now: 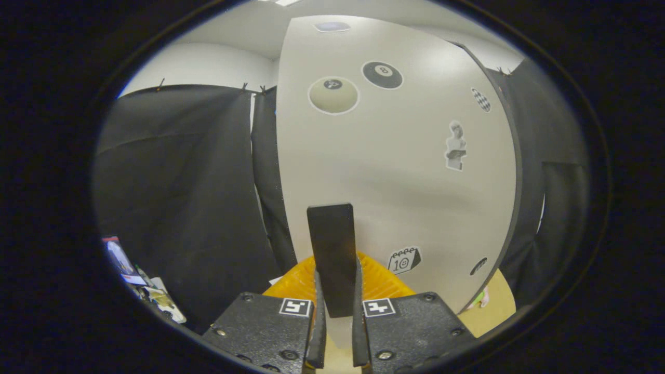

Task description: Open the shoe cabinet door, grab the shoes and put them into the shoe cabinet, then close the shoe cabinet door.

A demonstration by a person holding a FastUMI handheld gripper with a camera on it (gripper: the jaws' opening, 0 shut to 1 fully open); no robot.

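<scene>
The shoe cabinet door (395,171) fills the space straight ahead of the gripper: a pale, smooth panel with a thin dark edge running down its far side, bulged by the fisheye lens. Stickers dot its face: a cream billiard ball sticker (333,95) and a black eight-ball sticker (382,75) near the top, a small checkered sticker (481,99) toward the far edge, a statue-like figure sticker (455,146) below that, and a calendar sticker (404,259) low down. A flat dark handle (332,254) stands upright against the lower part of the door, rising from between the fingers. The gripper (337,332) points level at the door, and its two fingers are drawn close, pinching the lower end of that handle from both sides, with the handle's top reaching well above them. Just beyond the fingers and low against the door lies an orange ribbed object (379,278), partly hidden behind the handle. Black cloth (176,197) hangs to either side of the door, and a tan floor patch (496,306) shows beneath the door's far corner.
</scene>
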